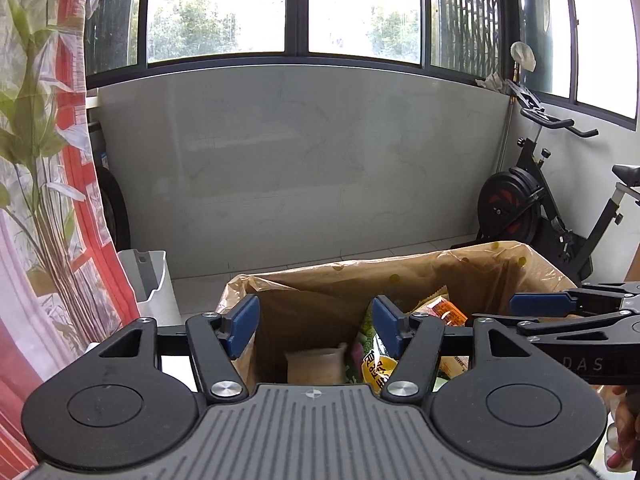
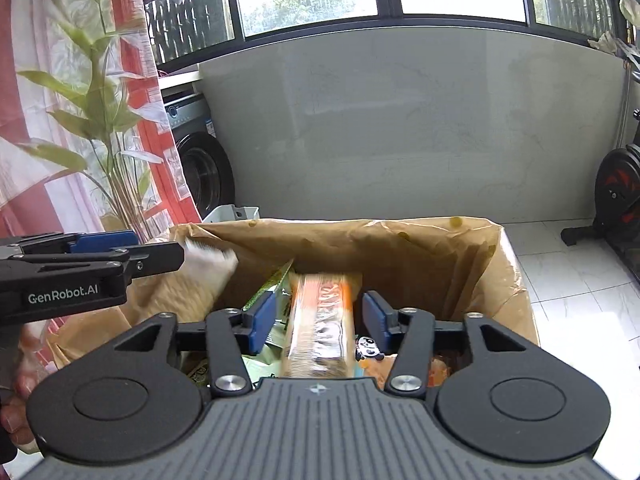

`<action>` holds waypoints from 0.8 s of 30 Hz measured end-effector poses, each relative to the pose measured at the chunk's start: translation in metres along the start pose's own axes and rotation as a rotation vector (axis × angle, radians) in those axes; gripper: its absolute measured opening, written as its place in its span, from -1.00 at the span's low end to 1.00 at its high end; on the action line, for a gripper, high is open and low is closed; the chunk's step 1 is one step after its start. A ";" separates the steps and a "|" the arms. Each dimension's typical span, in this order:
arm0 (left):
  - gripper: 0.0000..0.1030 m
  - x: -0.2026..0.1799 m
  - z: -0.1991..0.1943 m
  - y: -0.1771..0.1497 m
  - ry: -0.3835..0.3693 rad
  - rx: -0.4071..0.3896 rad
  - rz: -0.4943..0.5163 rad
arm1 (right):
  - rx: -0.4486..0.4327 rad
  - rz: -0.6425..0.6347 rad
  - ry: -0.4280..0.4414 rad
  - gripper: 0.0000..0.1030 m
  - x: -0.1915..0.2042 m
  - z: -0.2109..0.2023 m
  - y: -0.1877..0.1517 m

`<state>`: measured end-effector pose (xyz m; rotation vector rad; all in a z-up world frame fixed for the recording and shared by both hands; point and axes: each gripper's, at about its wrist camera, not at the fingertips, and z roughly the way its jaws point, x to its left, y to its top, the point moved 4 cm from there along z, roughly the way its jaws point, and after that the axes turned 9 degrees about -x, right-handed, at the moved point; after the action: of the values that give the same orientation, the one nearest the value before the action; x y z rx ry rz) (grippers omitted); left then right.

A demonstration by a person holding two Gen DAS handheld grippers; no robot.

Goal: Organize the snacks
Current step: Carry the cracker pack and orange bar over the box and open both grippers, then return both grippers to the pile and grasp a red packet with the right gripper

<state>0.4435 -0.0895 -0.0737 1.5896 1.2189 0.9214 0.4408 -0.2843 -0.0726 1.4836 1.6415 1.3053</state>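
Left wrist view: "DAS" is printed on the right tool [image 1: 536, 308] crossing at the right edge. The left tool [image 1: 316, 326] stands apart, blue pads bare, above a brown plastic-lined box [image 1: 320, 280] holding a pale pouch [image 1: 316, 366] and a yellow printed packet [image 1: 376, 372].

Right wrist view: "GenRobot.AI" marks the left tool [image 2: 120, 246]. The right tool's [image 2: 320, 320] pads flank a blurred orange biscuit pack [image 2: 320, 320] without pressing it.

A long orange-and-clear biscuit packet [image 2: 318, 320], blurred, lies lengthwise atop mixed snack packets in the open brown plastic-lined box [image 2: 360, 240], beside a pale, blurred wrapped snack [image 2: 200, 280], a green-edged packet [image 2: 268, 288] and a yellow-lettered packet [image 1: 376, 368].
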 end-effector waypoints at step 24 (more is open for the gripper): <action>0.26 0.052 -0.132 -0.078 -0.096 0.022 -0.164 | -0.130 -0.041 0.166 0.21 0.000 -0.141 -0.093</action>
<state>0.3103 -0.0023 -0.1048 1.5084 1.2739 0.7216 0.2778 -0.3161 -0.1060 1.2892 1.6456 1.5162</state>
